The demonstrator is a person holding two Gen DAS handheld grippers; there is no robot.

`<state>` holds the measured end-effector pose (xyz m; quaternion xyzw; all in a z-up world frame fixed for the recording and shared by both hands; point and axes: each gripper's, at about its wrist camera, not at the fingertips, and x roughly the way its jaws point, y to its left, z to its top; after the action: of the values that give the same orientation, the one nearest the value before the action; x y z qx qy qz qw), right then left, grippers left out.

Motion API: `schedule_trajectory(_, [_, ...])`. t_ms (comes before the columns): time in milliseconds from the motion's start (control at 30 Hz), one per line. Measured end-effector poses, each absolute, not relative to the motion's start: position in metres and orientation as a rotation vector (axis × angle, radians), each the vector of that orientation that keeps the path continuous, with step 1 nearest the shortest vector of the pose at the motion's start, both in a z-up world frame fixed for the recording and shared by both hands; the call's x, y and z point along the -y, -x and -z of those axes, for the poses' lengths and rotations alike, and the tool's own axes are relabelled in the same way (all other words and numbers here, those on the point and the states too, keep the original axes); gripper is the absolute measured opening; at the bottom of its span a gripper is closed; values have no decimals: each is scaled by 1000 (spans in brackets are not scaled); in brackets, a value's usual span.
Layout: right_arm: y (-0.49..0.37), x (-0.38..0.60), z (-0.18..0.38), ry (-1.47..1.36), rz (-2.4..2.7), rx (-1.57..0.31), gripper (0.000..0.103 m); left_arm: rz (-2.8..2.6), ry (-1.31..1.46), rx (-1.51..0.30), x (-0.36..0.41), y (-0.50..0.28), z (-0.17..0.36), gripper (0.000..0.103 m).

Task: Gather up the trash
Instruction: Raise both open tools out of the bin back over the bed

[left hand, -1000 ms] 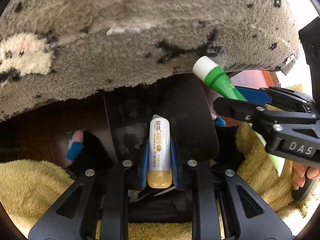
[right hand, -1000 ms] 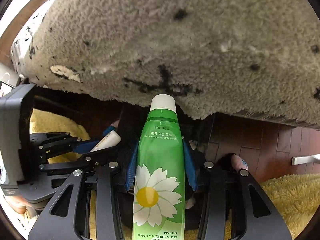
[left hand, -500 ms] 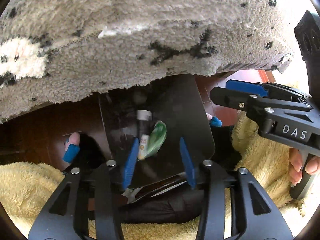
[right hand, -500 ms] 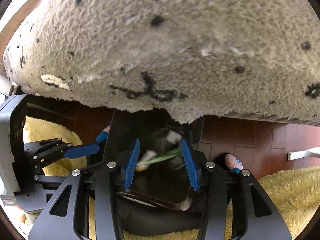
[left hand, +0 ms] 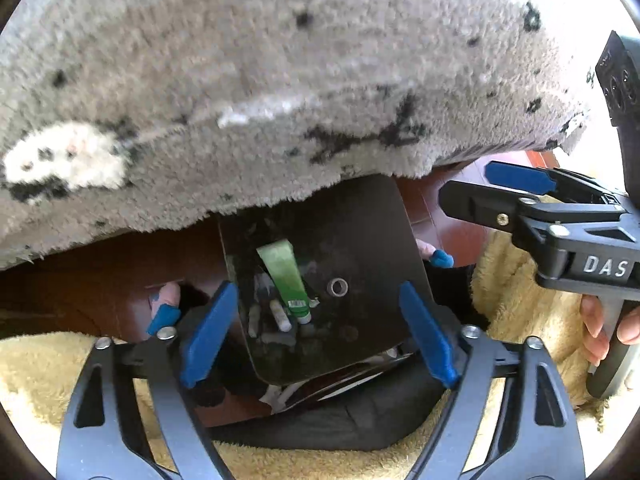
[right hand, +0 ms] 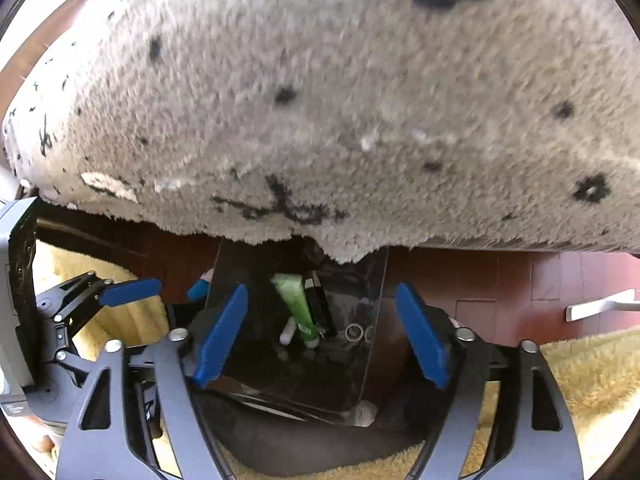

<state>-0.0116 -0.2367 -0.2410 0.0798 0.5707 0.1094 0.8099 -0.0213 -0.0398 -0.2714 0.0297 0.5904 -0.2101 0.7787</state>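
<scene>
- A green tube [left hand: 287, 280] lies in a dark bin [left hand: 360, 216], cap down, below and between the fingers of the left gripper [left hand: 316, 334]; a small white tube [left hand: 280, 314] lies beside it.
- Left gripper: jaws have just been opening, wide apart, holding nothing.
- Right gripper [right hand: 320, 336]: likewise just opened, empty, above the bin.
- "DAS" is printed on the right gripper's body.
- A grey rug [left hand: 280, 80] overhangs the bin.

The bin [left hand: 360, 240] is dark, glossy plastic, its walls mirroring the smooth green plastic tube [left hand: 286, 276] inside. Above the bin lies a shaggy grey pile rug [left hand: 280, 80]; beside it, polished red-brown wood floor [right hand: 480, 280]; below it, fluffy yellow cloth [right hand: 592, 368].
</scene>
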Motion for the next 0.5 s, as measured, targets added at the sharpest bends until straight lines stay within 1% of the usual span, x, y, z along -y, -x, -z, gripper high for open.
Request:
schedule_trajectory(33, [12, 241, 235, -172, -234, -1204, 86, 453, -67, -1267, 39, 21, 267, 82])
schedule_trajectory(100, [12, 248, 222, -169, -233, -1176, 87, 453, -67, -1242, 37, 21, 255, 88])
schedule_trajectory(133, [12, 250, 216, -169, -232, -1162, 89, 453, -66, -1230, 38, 20, 249, 88])
schedule_trajectory(500, [-9, 274, 124, -75, -198, -960, 90, 405, -52, -1031, 13, 0, 159, 89])
